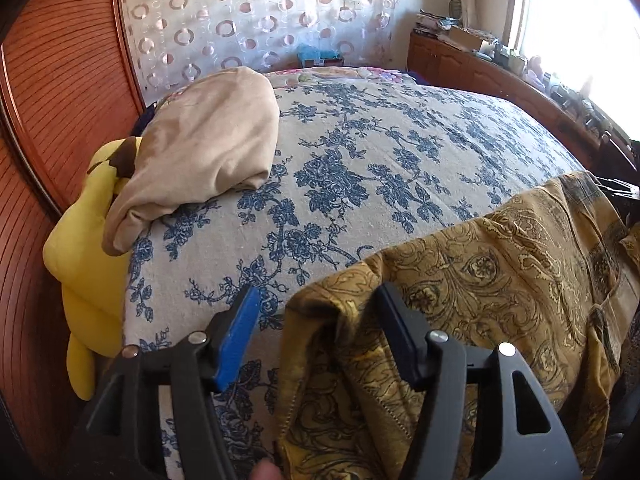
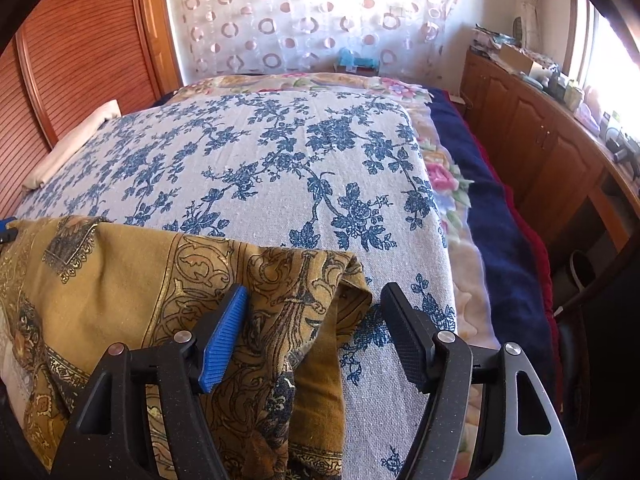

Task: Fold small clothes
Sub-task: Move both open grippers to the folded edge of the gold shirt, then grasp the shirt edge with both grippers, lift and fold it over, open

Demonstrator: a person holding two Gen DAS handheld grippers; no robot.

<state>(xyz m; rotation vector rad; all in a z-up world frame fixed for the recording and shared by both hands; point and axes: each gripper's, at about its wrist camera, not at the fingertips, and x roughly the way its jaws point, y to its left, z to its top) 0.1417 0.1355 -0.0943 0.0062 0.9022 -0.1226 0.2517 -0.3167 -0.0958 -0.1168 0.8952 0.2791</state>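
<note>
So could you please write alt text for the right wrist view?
A mustard-gold patterned garment lies at the near edge of a blue-floral bedspread, its corner between the open jaws of the right gripper. A ring-patterned curtain hangs behind.

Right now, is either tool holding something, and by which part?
Nothing is held. Both the left tool and the right tool stand open over the corners of the yellow patterned cloth, pads not pressing it.

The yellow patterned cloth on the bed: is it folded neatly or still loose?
Loose. The cloth lies rumpled at the bed's near edge, its corner bunched and turned over, no clean fold visible.
</note>
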